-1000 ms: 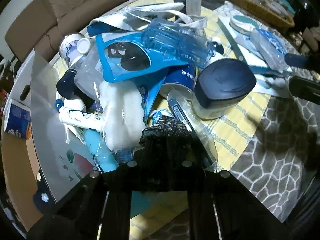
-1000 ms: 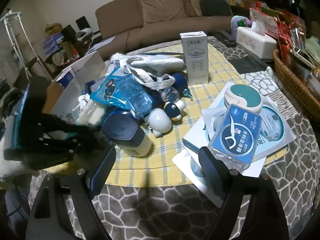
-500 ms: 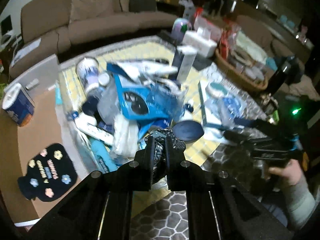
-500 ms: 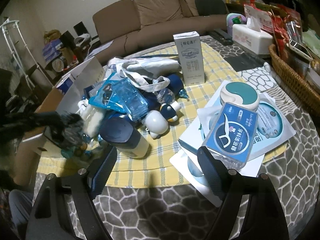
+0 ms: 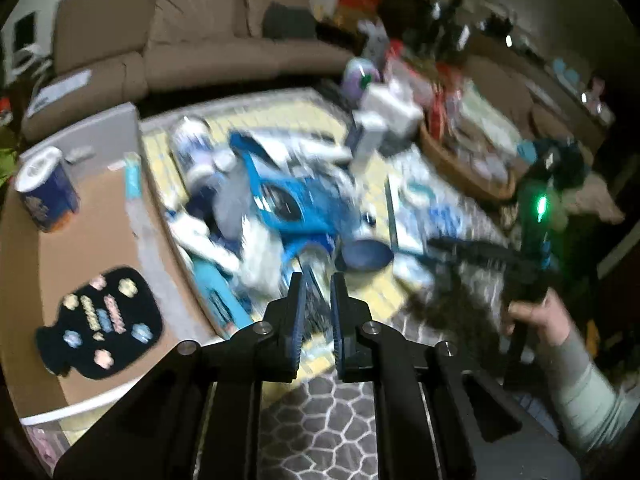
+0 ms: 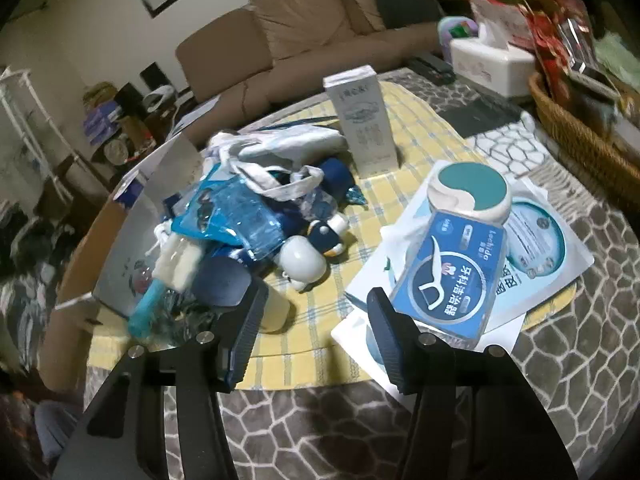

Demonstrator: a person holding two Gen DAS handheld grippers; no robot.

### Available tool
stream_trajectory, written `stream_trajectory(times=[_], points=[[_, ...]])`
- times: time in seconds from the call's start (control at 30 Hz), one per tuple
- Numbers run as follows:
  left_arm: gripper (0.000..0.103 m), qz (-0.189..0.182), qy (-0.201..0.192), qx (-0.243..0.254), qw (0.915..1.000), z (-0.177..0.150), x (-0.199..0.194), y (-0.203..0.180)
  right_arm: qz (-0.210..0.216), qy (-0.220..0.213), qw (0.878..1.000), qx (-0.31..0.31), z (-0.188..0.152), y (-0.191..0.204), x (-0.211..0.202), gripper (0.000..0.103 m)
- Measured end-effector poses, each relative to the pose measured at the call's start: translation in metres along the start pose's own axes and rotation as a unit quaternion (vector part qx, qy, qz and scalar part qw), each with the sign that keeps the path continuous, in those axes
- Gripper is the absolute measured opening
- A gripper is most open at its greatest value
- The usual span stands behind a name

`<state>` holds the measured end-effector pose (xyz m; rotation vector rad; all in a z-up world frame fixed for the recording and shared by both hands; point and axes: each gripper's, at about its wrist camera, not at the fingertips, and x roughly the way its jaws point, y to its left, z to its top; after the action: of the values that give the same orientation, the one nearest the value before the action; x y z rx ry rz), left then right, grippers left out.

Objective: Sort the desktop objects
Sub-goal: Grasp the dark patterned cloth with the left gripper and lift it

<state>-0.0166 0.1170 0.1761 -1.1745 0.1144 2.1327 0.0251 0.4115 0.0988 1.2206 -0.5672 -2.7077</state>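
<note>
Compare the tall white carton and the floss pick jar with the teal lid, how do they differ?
The white carton stands upright on the yellow checked cloth; the floss pick jar lies tilted across flat sachets. The carton is an opaque, square-sided box; the jar is clear plastic with a round teal-and-white lid. The carton's print is pale grey; the jar's label is bright blue. Both sit apart from the main heap.

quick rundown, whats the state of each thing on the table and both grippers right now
left gripper: jaws opening, nothing between them
right gripper: jaws closing, nothing gripped
floss pick jar: lying tilted on flat packets, lid on
white carton: upright
navy-lidded jar: on its side
cardboard box: open
</note>
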Motion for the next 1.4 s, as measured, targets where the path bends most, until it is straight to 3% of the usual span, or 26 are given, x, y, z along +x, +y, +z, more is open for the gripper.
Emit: stream_trajectory(times=[0.1,0.17,0.3,0.43,0.5,0.63,0.7,0.77,0.87,1.03,1.13,1.17,1.23,1.3,1.4], points=[[0.03,0.019,0.043,0.037,0.9982,-0.011,0.036,-0.017,-0.003,0.001,1.0,-0.008,-0.001,0.006,0.002,0.057],[0.03,0.041,0.07,0.079,0.9936,-0.016,0.061,-0.034,-0.006,0.003,1.0,-0.017,-0.003,0.01,0.004,0.057],[0.03,0.11,0.123,0.178,0.9702,-0.02,0.102,-0.057,-0.01,0.009,0.999,-0.029,-0.005,0.013,0.008,0.057],[0.03,0.14,0.165,0.2,0.9556,-0.022,0.128,-0.052,-0.005,0.013,0.999,-0.034,-0.006,0.014,0.01,0.057],[0.034,0.149,0.179,0.197,0.9525,-0.023,0.137,-0.046,-0.002,0.013,0.999,-0.035,-0.006,0.015,0.01,0.057],[0.036,0.134,0.203,0.177,0.9538,-0.031,0.151,-0.036,0.006,0.014,0.999,-0.041,-0.006,0.02,0.01,0.059],[0.031,0.131,0.211,0.167,0.9542,-0.036,0.157,-0.031,0.007,0.014,0.999,-0.048,-0.007,0.023,0.011,0.06],[0.022,0.128,0.197,0.152,0.9601,-0.037,0.155,-0.028,0.008,0.015,0.999,-0.051,-0.008,0.025,0.011,0.061],[0.008,0.097,0.151,0.111,0.9775,-0.029,0.135,-0.024,0.009,0.016,0.999,-0.052,-0.008,0.026,0.012,0.062],[0.008,0.046,0.088,0.048,0.9939,-0.014,0.089,-0.013,0.008,0.014,0.999,-0.049,-0.007,0.027,0.013,0.062],[0.008,0.041,0.084,0.035,0.995,-0.007,0.081,-0.006,0.006,0.015,0.999,-0.048,-0.007,0.028,0.014,0.062],[0.009,0.043,0.089,0.04,0.9943,-0.011,0.083,-0.007,0.004,0.015,0.999,-0.048,-0.007,0.028,0.014,0.062],[0.021,0.045,0.103,0.048,0.9925,-0.013,0.094,-0.013,0.002,0.015,0.999,-0.048,-0.008,0.03,0.014,0.062],[0.044,0.065,0.12,0.07,0.9881,-0.02,0.111,-0.023,0.003,0.016,0.999,-0.049,-0.008,0.029,0.015,0.063],[0.047,0.114,0.149,0.125,0.9742,-0.029,0.137,-0.036,0.0,0.017,0.999,-0.05,-0.009,0.029,0.016,0.064]])
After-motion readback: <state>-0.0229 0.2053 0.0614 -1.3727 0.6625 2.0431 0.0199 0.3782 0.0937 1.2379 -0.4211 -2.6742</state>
